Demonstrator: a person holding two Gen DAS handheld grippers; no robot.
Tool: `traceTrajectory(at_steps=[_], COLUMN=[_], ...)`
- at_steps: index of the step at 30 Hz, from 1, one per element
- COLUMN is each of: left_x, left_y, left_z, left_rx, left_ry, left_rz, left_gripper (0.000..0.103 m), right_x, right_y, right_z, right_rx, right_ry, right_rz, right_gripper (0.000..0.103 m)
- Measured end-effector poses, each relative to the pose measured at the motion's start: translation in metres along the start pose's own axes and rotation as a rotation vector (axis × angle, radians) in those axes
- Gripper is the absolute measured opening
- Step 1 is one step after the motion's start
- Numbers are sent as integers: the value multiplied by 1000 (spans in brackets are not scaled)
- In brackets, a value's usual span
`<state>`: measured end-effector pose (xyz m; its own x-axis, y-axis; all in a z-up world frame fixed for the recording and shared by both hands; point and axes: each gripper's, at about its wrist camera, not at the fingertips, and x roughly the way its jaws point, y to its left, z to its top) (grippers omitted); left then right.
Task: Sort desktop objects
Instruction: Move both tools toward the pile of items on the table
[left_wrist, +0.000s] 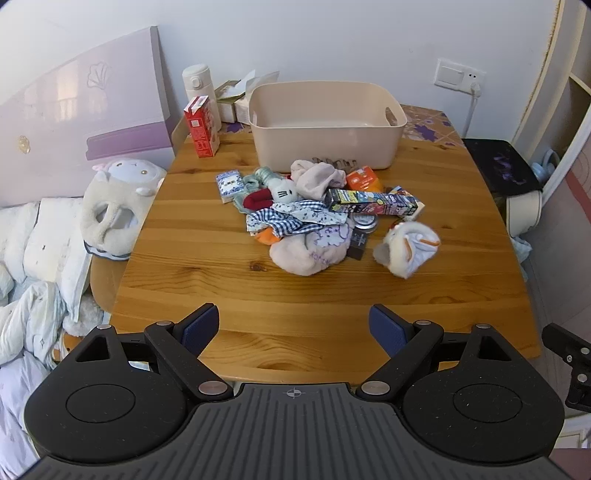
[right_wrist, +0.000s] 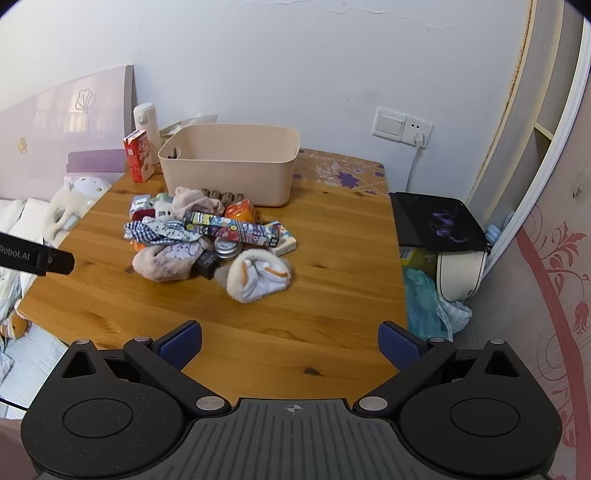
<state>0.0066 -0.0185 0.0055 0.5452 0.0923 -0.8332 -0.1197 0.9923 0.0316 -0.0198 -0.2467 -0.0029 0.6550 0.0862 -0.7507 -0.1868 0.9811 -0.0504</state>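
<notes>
A heap of small things lies mid-table: a pink cloth (left_wrist: 303, 254) (right_wrist: 162, 264), a checked cloth (left_wrist: 284, 221) (right_wrist: 151, 230), a long printed box (left_wrist: 373, 202) (right_wrist: 231, 227), a white and orange sock bundle (left_wrist: 406, 247) (right_wrist: 256, 275), a small white cat doll (left_wrist: 282, 192) and a round tin (right_wrist: 225, 246). Behind the heap stands an empty beige bin (left_wrist: 325, 125) (right_wrist: 229, 162). My left gripper (left_wrist: 293, 326) hangs open over the table's near edge, well short of the heap. My right gripper (right_wrist: 290, 343) is open too, above the near right part of the table.
A red carton (left_wrist: 201, 125) (right_wrist: 138, 157) and a white flask (left_wrist: 197, 86) (right_wrist: 146, 123) stand at the back left of the wooden table (left_wrist: 207, 258) (right_wrist: 332, 288). Bedding and a plush toy (left_wrist: 118, 203) crowd the left side. A black-topped stand (right_wrist: 439, 221) sits at the right.
</notes>
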Motion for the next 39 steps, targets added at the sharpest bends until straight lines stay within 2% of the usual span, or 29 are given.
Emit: traceTrajectory(at_steps=[6, 14, 22, 27, 33, 39], left_x=[8, 40, 72, 95, 123, 148], left_y=[1, 10, 27, 41, 46, 36], left_z=[10, 35, 67, 88, 107, 115], left_rx=[5, 16, 23, 26, 70, 154], left_ry=[-7, 16, -23, -44, -50, -56], left_rz=[3, -17, -25, -53, -86, -168], left_gripper=[90, 90, 90, 90, 90, 89], right_x=[8, 27, 58, 84, 120, 147], right_y=[0, 4, 6, 14, 21, 32], right_z=[8, 20, 39, 55, 65, 69], right_rx=[9, 27, 99, 85, 83, 77], right_ry=[-12, -7, -25, -32, 5, 48], right_rz=[7, 21, 21, -3, -19, -9], right_gripper=[103, 103, 103, 103, 103, 103])
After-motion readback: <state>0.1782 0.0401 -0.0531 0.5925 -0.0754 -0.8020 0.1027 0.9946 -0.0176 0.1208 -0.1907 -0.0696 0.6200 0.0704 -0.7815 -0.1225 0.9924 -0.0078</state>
